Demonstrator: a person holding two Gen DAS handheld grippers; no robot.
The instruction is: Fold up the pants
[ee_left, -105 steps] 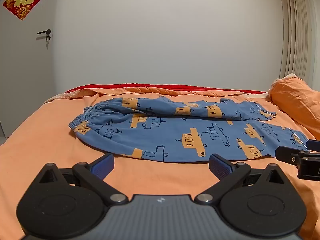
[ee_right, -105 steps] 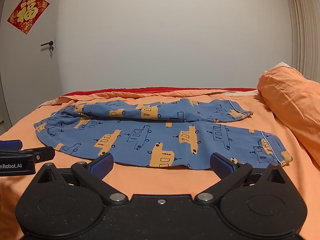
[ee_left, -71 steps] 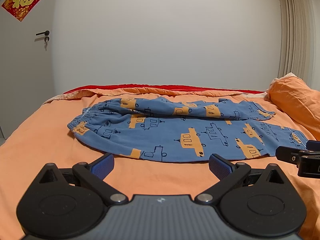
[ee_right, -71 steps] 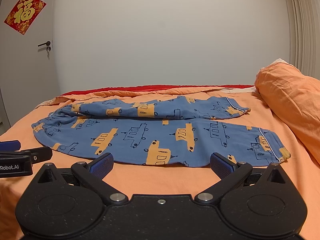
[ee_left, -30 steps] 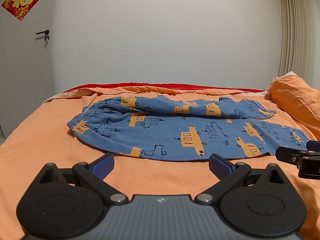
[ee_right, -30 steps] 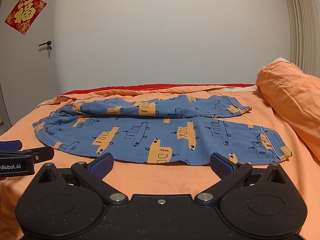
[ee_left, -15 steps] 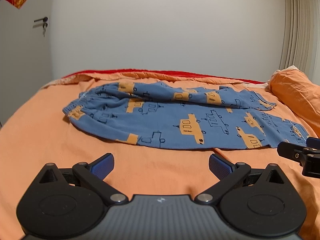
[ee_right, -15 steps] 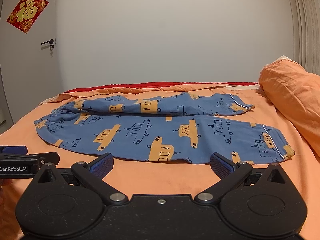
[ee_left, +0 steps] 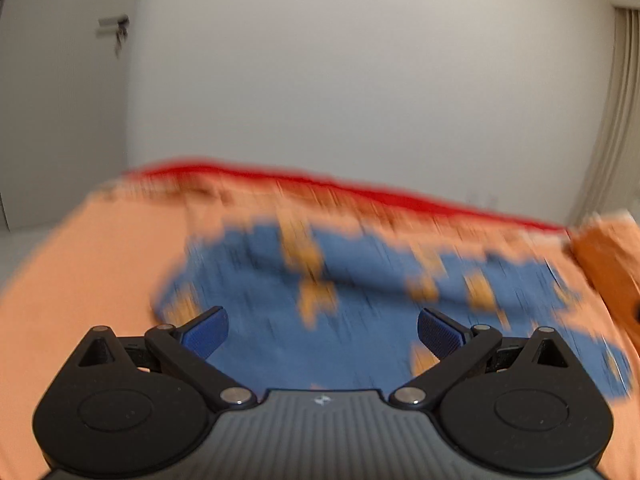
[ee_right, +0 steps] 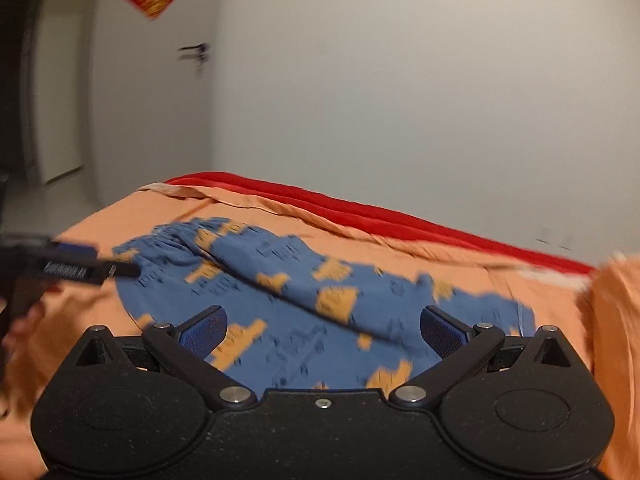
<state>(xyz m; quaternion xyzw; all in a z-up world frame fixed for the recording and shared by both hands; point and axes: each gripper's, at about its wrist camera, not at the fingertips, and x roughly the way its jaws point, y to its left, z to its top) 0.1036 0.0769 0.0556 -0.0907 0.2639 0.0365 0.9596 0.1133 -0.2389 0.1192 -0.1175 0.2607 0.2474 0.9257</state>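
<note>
Pants: the blue pants point(ee_right: 304, 312) with orange prints are spread flat on the orange bedsheet point(ee_right: 84, 320), unfolded, one leg laid beside the other.
Long axis: the length is seen running from left to right across both views; the gathered waistband point(ee_right: 180, 236) lies at the left end, the leg ends toward the orange pillow point(ee_right: 616, 320) at the right.
Direction from jaws: the pants lie directly ahead of and below both grippers, between the fingers as seen along them.
Left gripper point(ee_left: 322, 330): the jaws are held wide apart and nothing is gripped; it is seen over the waistband half, though that view is heavily blurred.
Right gripper point(ee_right: 322, 330): the jaws are likewise spread wide and empty, over the middle of the legs.
Nearer hand: the waistband is judged nearer the left gripper, whose tip is seen just beside it in the right view; the leg ends are nearer the right.
Contact: none is seen yet.
</note>
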